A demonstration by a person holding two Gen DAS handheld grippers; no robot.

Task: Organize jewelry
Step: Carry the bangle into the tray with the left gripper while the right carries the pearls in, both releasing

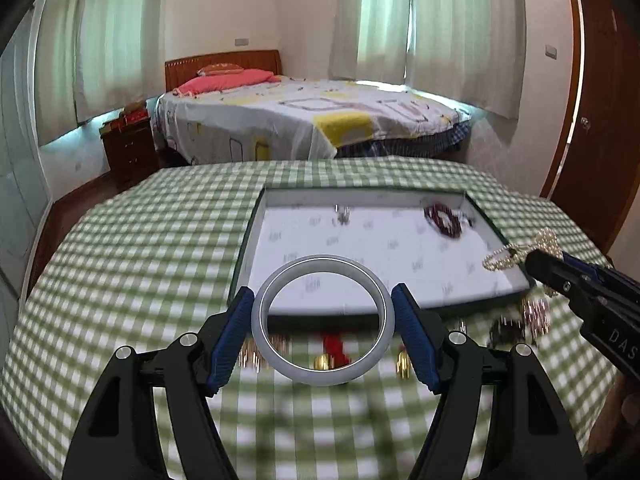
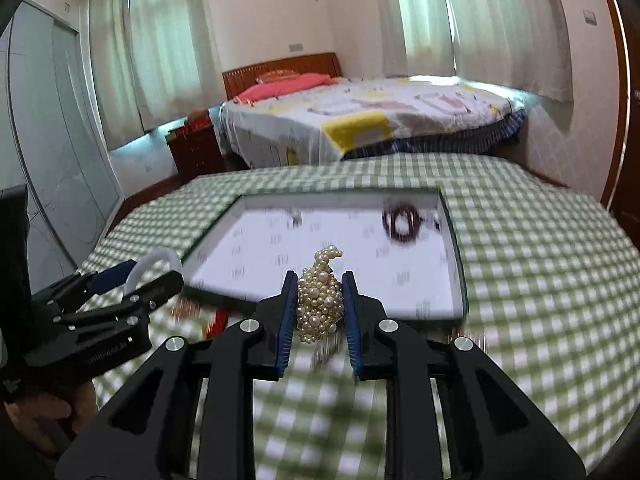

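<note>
My left gripper (image 1: 323, 312) is shut on a pale grey bangle (image 1: 320, 376), held above the table near the front edge of the white-lined tray (image 1: 256, 224). My right gripper (image 2: 320, 292) is shut on a bunch of pearl jewelry (image 2: 320, 304), held over the tray's (image 2: 460, 280) front edge. The pearls (image 1: 516, 254) and right gripper (image 1: 536, 260) also show in the left wrist view at the tray's right side. The left gripper (image 2: 160, 272) with the bangle (image 2: 154, 262) shows in the right wrist view. A dark red beaded bracelet (image 1: 442, 220) (image 2: 402, 220) and a small silver piece (image 1: 342, 214) lie in the tray.
Loose jewelry lies blurred on the green checked tablecloth (image 1: 140, 248) in front of the tray: gold pieces (image 1: 403, 362), a red item (image 1: 334, 346), dark and sparkly pieces (image 1: 520, 320). A bed (image 1: 304, 120), nightstand (image 1: 130, 152) and door (image 1: 600, 100) stand beyond the table.
</note>
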